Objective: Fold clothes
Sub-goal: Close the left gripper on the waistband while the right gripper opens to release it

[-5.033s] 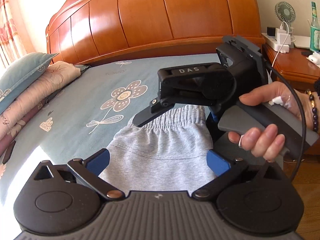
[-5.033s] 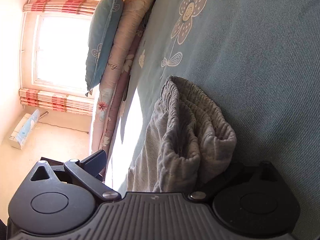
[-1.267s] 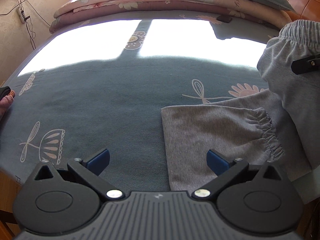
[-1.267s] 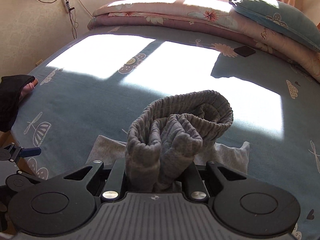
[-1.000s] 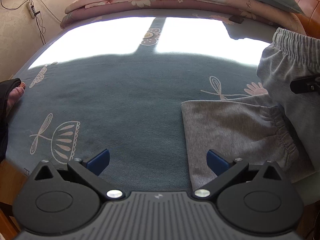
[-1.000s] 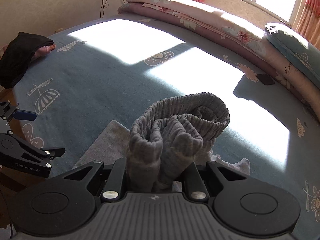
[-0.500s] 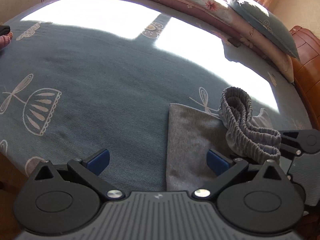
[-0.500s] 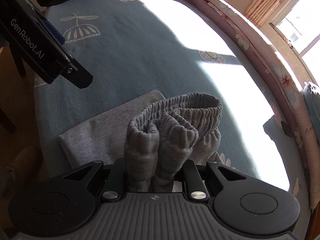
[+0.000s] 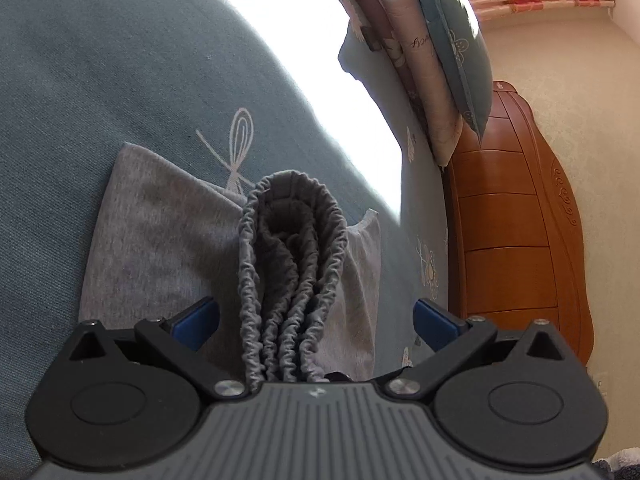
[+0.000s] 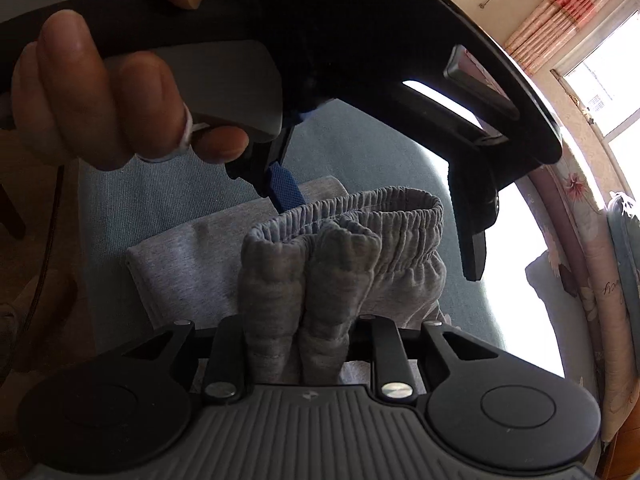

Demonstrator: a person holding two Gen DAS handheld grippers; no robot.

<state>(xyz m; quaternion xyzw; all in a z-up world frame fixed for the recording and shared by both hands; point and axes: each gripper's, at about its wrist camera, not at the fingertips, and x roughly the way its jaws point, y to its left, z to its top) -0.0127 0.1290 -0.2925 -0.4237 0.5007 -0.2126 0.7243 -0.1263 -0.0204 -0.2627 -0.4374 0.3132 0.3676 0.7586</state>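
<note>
Right gripper jaws are opening around the bunched waistband; left gripper jaws stand wide, straddling it untouched. Release should be finished only once the waistband is laid flat on the trousers.

the grey sweatpants lie folded flat on the bed at lower centre of both views, their ribbed elastic waistband bunched upward into a standing loop above the flat layer, its gathered folds pressed together.
</note>
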